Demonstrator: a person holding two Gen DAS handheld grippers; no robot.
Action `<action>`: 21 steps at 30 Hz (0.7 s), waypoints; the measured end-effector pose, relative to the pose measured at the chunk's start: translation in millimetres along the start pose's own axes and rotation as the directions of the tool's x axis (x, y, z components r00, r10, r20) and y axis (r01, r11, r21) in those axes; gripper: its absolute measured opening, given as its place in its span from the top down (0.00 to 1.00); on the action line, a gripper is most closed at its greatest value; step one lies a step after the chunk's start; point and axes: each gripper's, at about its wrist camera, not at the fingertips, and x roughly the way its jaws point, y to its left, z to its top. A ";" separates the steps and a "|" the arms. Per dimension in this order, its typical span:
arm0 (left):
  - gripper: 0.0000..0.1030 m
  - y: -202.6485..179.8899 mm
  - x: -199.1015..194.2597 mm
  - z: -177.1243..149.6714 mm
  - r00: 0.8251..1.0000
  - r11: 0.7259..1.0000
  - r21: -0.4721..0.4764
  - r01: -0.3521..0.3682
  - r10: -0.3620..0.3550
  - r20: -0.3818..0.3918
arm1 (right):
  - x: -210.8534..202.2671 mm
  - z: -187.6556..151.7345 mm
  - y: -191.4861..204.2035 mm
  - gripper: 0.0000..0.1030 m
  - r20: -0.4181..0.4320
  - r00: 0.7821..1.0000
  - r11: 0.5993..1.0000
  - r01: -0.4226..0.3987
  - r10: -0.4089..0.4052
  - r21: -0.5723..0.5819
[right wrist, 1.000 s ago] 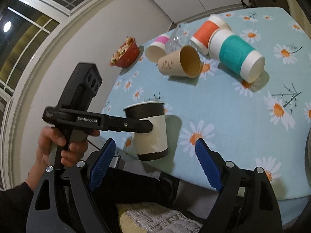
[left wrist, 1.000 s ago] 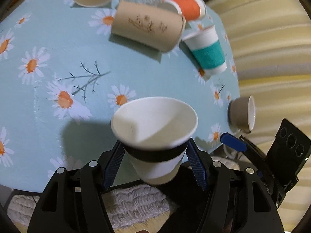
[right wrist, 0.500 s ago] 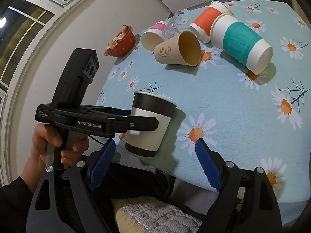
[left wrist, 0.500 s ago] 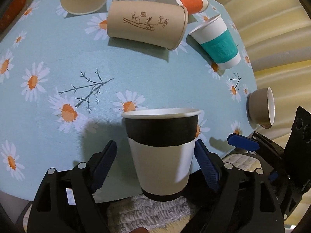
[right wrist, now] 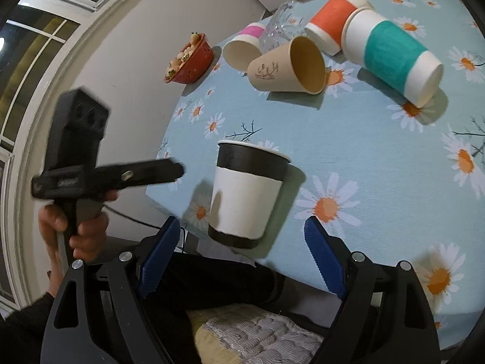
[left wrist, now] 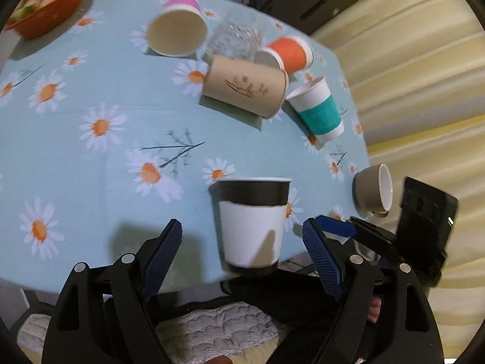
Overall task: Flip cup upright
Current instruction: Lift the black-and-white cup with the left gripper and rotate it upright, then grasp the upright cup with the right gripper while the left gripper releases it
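Observation:
A white paper cup with black bands (left wrist: pixel 253 227) stands upright near the front edge of the table, also in the right wrist view (right wrist: pixel 247 194). My left gripper (left wrist: pixel 242 251) is open with its blue pads wide of the cup, touching nothing. It shows from the side in the right wrist view (right wrist: pixel 127 176), drawn back to the cup's left. My right gripper (right wrist: pixel 239 251) is open and empty, just short of the cup.
On the daisy tablecloth (left wrist: pixel 91 106) lie a tan cup (left wrist: pixel 245 86), a teal-banded cup (left wrist: pixel 318 112), an orange cup (left wrist: pixel 288 53), a pink-banded cup (left wrist: pixel 178 28) and a clear glass (left wrist: pixel 236 35). A red bowl (left wrist: pixel 45 9) sits far left; a grey mug (left wrist: pixel 374 189) at the right edge.
My left gripper set the black-banded cup upright on the table, opened and let it go, then drew back and to the left. The right gripper stayed open.

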 end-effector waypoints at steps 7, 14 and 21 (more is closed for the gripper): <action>0.23 35.2 -24.3 -39.3 0.994 0.997 -0.057 0.057 -0.052 0.096 | 24.7 23.0 4.6 0.19 -0.053 0.998 0.999 0.033 -0.031 0.037; 0.23 58.9 -31.3 -71.6 0.966 0.977 -0.108 0.182 -0.157 0.205 | 49.4 34.5 4.0 0.19 -0.105 0.992 0.992 0.084 -0.074 0.093; 0.23 70.0 -28.4 -80.8 0.950 0.966 -0.115 0.230 -0.198 0.243 | 66.1 44.9 4.5 0.35 -0.160 0.982 0.981 0.128 -0.104 0.146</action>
